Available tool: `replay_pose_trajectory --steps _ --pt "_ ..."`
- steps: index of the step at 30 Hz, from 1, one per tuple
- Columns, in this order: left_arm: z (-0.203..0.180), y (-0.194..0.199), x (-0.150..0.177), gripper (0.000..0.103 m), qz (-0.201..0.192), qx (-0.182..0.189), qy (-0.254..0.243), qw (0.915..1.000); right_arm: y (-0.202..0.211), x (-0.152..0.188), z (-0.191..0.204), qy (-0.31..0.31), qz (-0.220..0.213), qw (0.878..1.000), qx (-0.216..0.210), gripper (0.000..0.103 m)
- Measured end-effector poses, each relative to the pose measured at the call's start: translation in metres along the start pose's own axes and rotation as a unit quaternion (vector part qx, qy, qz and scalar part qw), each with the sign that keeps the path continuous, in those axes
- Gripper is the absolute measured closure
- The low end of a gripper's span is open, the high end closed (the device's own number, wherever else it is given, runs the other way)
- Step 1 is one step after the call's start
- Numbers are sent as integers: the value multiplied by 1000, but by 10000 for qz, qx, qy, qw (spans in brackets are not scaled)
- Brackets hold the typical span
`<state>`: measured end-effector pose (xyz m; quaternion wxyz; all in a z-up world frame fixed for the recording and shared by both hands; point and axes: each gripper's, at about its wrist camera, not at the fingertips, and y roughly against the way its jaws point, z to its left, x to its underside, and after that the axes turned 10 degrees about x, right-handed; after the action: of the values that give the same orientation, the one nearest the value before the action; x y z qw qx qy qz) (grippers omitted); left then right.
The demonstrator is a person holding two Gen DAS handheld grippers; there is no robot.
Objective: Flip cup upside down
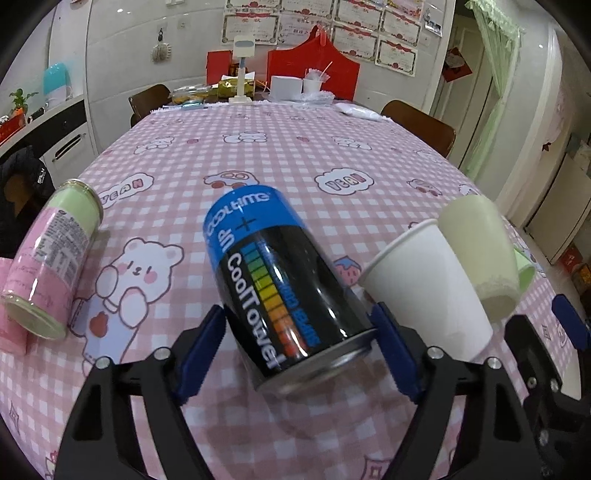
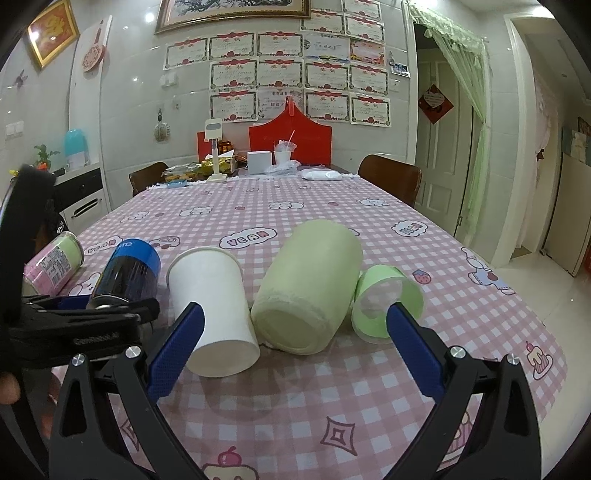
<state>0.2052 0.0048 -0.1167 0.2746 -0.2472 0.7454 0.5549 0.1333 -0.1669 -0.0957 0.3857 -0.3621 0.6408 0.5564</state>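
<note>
Between my left gripper's (image 1: 299, 341) clenching jaws, black towel can (image 1: 280, 280) tilting, white paper cup (image 2: 214, 306) lying beside, pale green cylinder (image 2: 308, 288) crowding my right gripper's (image 2: 295, 339) gaping jaws.

Pale tiled wall (image 2: 122, 122) behind, hung with rows of red-trimmed certificates (image 2: 280, 79) and a framed picture (image 2: 232, 13). Long table under a pink checked cloth (image 2: 295, 387) printed with cartoon bears. Brown chairs (image 2: 391, 177) at the far end. White door (image 2: 441, 147) at right, draped with a green lace curtain (image 2: 469, 110). Glossy white floor (image 2: 554, 295). Cabinet with black drawer fronts (image 2: 79, 195) at left.
</note>
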Motion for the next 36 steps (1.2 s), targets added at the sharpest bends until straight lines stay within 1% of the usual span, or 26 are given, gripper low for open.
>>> replay_pose_trajectory --steps 2,7,11,23,27,30,34,36 --pt "0 4 3 25 2 -4 -66 10000 2 1 2 30 0 10000 -3 8" --pt "3 20 16 27 -32 132 -198 9997 9 2 10 109 10 9999 -47 8" --pt "2 37 29 28 -81 229 -413 9989 21 2 14 140 -61 9999 -9 8" --pt "0 78 70 28 -102 696 -950 9930 56 9 24 362 -189 9989 215 8" --pt "0 85 76 28 -95 726 -1128 9909 65 11 33 474 -244 9983 228 8" --pt "4 88 79 28 -80 820 -1118 9903 66 12 37 515 -249 9981 210 8" --pt "8 84 78 28 -40 719 -985 9925 64 13 43 527 -171 9983 161 8" --pt "9 86 77 28 -94 778 -944 9924 63 13 44 496 -110 9986 109 8"
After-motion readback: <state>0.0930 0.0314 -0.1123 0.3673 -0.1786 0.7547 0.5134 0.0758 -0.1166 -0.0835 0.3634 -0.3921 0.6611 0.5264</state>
